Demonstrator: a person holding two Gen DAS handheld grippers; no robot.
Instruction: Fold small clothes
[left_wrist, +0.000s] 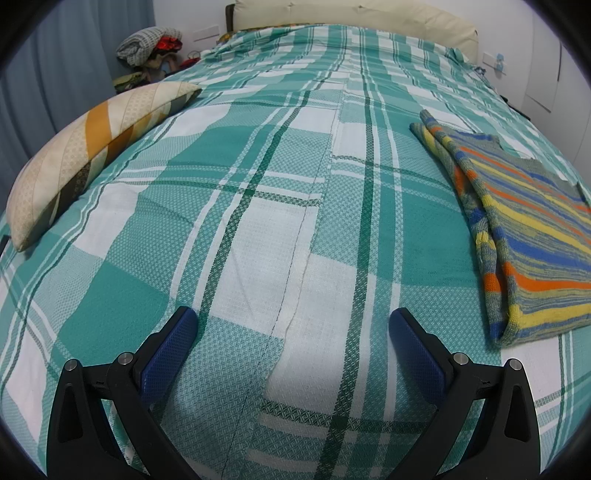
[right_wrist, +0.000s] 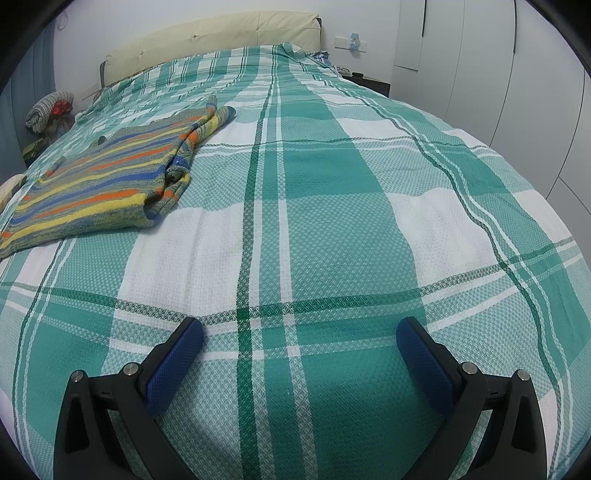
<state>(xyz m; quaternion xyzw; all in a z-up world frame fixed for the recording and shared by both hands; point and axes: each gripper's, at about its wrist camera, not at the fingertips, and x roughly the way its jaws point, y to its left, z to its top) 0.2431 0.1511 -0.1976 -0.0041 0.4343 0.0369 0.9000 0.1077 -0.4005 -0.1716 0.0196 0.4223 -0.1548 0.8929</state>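
A striped knit garment (left_wrist: 524, 225) in blue, yellow, orange and grey lies folded flat on the green and white plaid bedspread (left_wrist: 258, 206). In the left wrist view it is at the right; in the right wrist view the garment (right_wrist: 103, 181) is at the left. My left gripper (left_wrist: 293, 325) is open and empty above the bedspread, left of the garment. My right gripper (right_wrist: 299, 334) is open and empty above the bedspread (right_wrist: 332, 206), right of the garment. Neither gripper touches the garment.
A cream and orange striped pillow (left_wrist: 88, 155) lies at the left edge of the bed. A pile of clothes (left_wrist: 151, 48) sits beyond the bed's far left corner. A cream headboard (right_wrist: 210, 37) is at the far end. White wardrobe doors (right_wrist: 517, 92) stand at the right.
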